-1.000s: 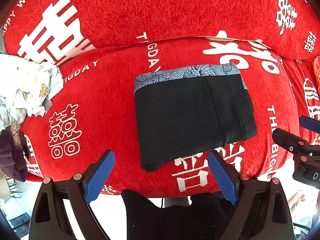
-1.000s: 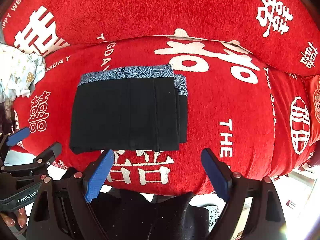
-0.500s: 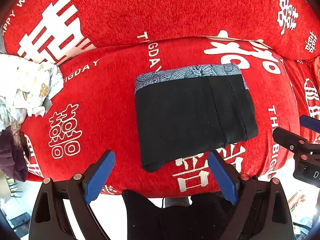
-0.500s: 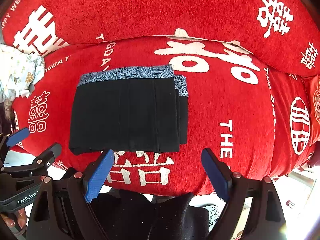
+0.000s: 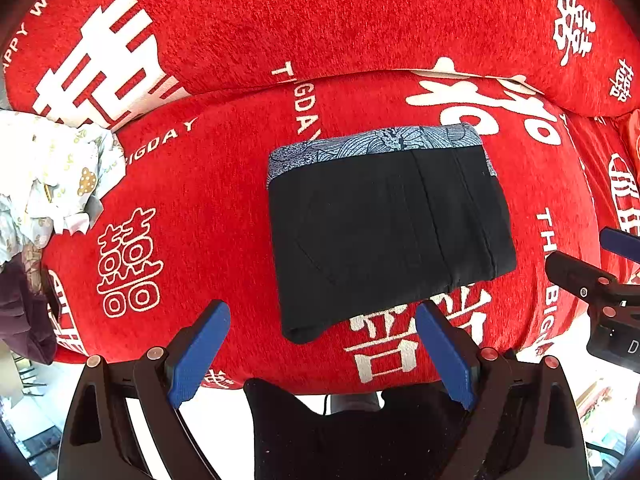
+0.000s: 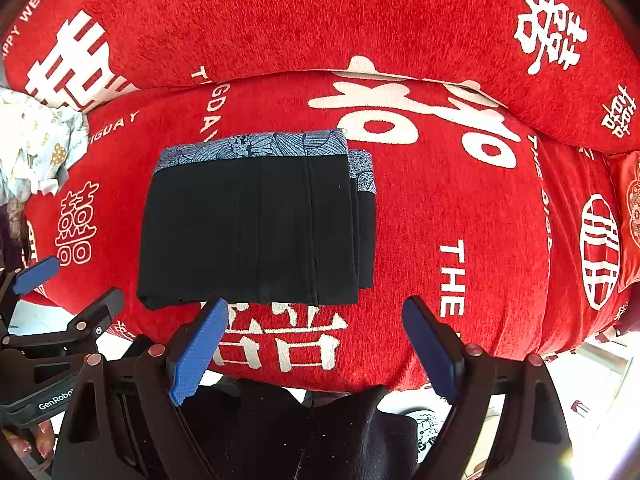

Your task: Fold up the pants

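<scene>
The black pants (image 5: 384, 232) lie folded into a compact rectangle on the red sofa seat (image 5: 200, 200), with a blue-grey patterned waistband along the far edge. They also show in the right wrist view (image 6: 256, 224). My left gripper (image 5: 324, 348) is open and empty, held just in front of the pants' near edge. My right gripper (image 6: 314, 344) is open and empty, near the pants' front right corner. Each gripper shows at the edge of the other's view.
The sofa's red backrest (image 5: 320, 20) with white characters rises behind the seat. A heap of light patterned cloth (image 5: 52, 176) and a dark garment (image 5: 20, 312) lie at the left end. A red cushion (image 6: 628, 216) sits at the right. The floor lies below the seat's front edge.
</scene>
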`<state>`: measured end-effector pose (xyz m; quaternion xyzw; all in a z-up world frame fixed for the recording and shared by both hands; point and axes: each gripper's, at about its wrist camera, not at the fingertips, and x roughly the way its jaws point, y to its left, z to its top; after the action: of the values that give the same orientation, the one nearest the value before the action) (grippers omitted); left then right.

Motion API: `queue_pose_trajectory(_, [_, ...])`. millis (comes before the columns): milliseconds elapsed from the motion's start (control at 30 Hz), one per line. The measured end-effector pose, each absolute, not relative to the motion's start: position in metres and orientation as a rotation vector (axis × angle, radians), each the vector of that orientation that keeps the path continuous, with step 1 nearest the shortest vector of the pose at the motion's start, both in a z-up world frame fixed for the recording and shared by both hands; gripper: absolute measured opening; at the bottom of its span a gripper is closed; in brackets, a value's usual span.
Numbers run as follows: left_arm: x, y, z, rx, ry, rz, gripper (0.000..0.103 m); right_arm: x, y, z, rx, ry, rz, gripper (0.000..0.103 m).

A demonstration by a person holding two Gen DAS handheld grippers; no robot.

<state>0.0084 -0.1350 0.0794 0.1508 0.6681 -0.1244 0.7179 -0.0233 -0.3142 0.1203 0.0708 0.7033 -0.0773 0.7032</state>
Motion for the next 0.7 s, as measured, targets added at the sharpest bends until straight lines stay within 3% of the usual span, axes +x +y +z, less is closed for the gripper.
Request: queue_pose_trajectory(700, [0.0111, -0.1313, 0.0803, 0.335, 1.467, -0.277, 0.094, -0.0246, -0.3153, 0.1188, 0.160, 1.568, -0.174, 0.091])
